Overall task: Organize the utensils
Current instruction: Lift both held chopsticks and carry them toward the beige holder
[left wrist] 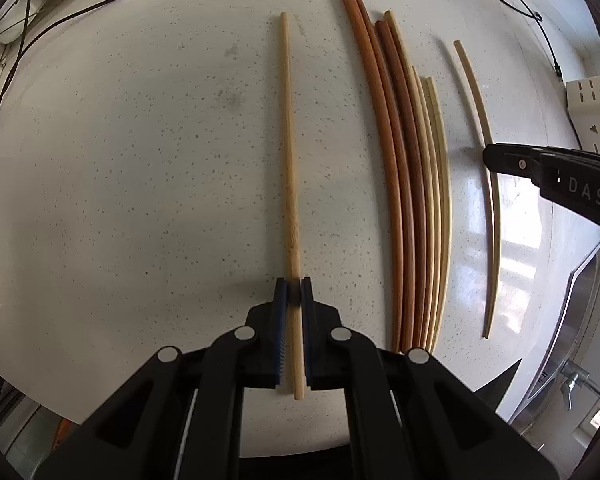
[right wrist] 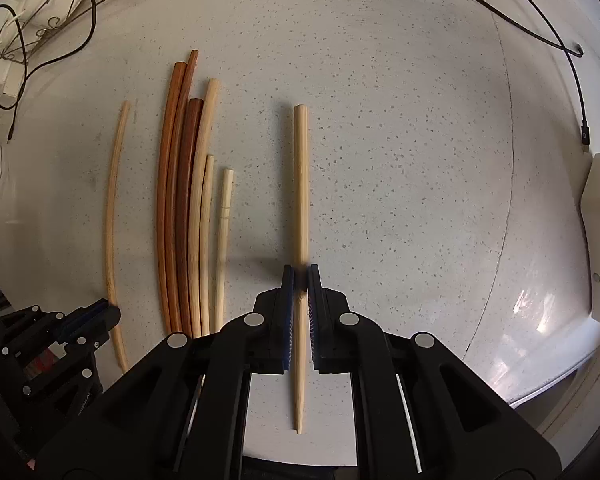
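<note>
Two grippers: we hold one in each hand, and each has a single pale chopstick running lengthwise between its blue pads.
Left gripper (left wrist: 294, 292): our jaws are closed onto the left pale chopstick (left wrist: 289, 140), pinched near its thicker end; the rest of it runs straight ahead of the fingertips, low over the speckled countertop (left wrist: 140, 160).
Right gripper (right wrist: 300, 278): our jaws are clamped on the right pale chopstick (right wrist: 301, 184), gripped partway along; the blunt end points ahead of the tips and the tapered end passes back between the fingers.
Sorted bundle (left wrist: 408, 184): to the right of the left jaws and to the left of the right jaws, side by side and touching; reddish-brown sticks on the side toward the left jaws, paler ones toward the right jaws.
Spacing: both held chopsticks lie roughly parallel to the bundle, each apart from it.
Cables (right wrist: 540, 32): black, trailing over the counter far ahead of both jaws.
Wire rack (right wrist: 60, 12): far ahead-left of the right jaws.
</note>
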The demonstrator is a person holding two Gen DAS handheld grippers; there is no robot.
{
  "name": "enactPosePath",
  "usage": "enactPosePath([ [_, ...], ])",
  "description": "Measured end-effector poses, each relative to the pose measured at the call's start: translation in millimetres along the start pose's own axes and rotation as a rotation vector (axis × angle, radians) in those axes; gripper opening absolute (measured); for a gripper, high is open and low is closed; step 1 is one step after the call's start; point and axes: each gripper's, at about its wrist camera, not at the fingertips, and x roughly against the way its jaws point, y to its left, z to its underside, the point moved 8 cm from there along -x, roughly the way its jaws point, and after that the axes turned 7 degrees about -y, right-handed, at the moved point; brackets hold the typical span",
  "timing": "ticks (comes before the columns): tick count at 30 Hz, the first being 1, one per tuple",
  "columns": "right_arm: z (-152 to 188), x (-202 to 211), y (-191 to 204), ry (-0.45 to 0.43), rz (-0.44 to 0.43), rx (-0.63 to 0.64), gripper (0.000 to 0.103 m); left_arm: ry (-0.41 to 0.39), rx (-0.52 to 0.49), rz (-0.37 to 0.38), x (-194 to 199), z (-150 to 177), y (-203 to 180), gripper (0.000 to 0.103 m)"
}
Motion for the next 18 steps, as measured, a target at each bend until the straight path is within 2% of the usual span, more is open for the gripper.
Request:
enactPosePath([
  [3, 3.4, 6.6, -8.4, -0.021, -0.012, -0.005, 0.006, 0.016, -0.023, -0.013, -1.5, -4.1, -2.5, 0.007],
  [7, 0.5, 16.3, -14.3, -0.038, -0.021, -0.008, 0.006, 0.050, -0.030, 0.011, -2.7, -8.8, -8.1, 0.013],
  [11, -1.0, 26.5, -18.9, -0.055, -0.031, -0.022, 0.006, 0.055, -0.043, 0.003, -4.2, -13.7, -14.0, 0.018],
  [16, -5.8, 42.3, -30.0, -0.080, -0.045, -0.034, 0.006, 0.041, -0.063, -0.056, -5.9, -15.2, -24.9, 0.018],
  [18, -7.2, 46.7, -33.0, -0.089, -0.045, -0.036, 0.006, 0.037, -0.070, -0.085, -6.1, -16.9, -26.4, 0.011],
])
